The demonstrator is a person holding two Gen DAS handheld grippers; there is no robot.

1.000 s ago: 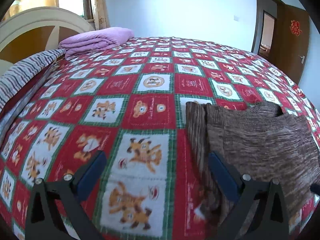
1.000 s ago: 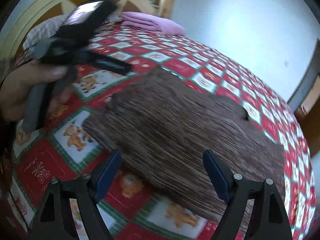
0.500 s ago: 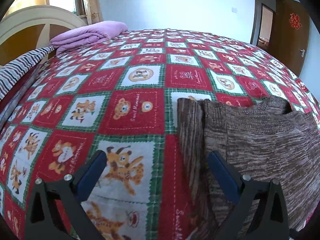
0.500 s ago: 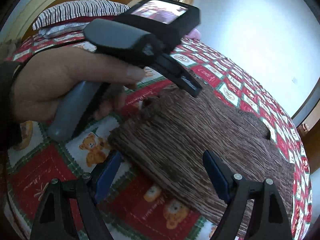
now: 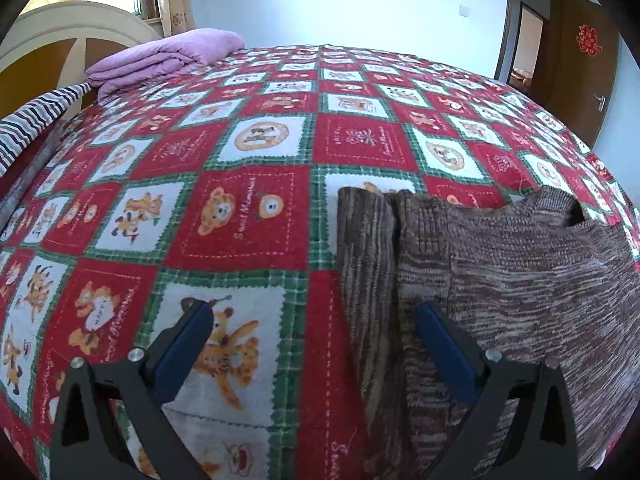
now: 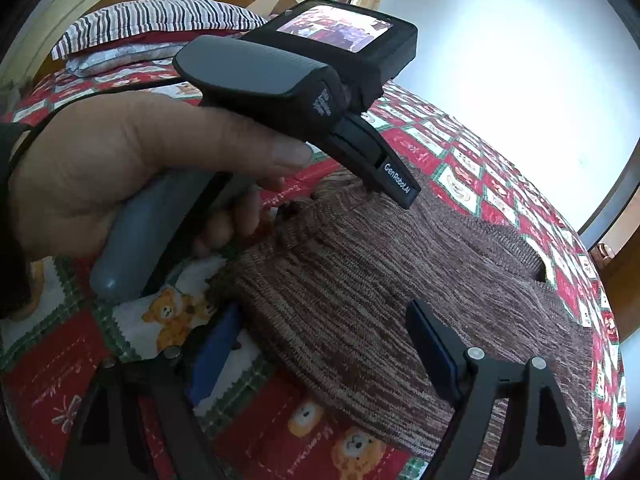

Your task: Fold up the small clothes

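Fold step barely begun, by the look of it: brown sweater (image 5: 500, 280) lying flat on the bedspread (image 5: 248, 216), one sleeve (image 5: 366, 264) already turned in along its left side. Both tools lining up on the near edge for a grab.

Left gripper (image 5: 316, 344) spread wide, holding nothing; right finger over the knit just past the sleeve seam, left finger over bare bedspread. Right gripper (image 6: 324, 344) also wide open, empty, straddling the sweater's lower corner (image 6: 280, 320). Seen from the right wrist, left hand (image 6: 132, 172) wrapped round its tool handle, tool tip low at the sweater's far edge; touching or not, cannot tell.

Next move probably calls for closing on the edge, both layers pinched, then lifting and carrying over evenly so the fold lands straight.

Sweater: thick ribbed marl knit, brown and cream streaks, soft, likely to sag and stretch. Neck opening (image 5: 576, 216) at far right. Bedspread: fuzzy patchwork, red and white bear squares, green borders. Folded purple blanket (image 5: 160, 60) and striped pillow (image 6: 156, 16) near the headboard, well apart.
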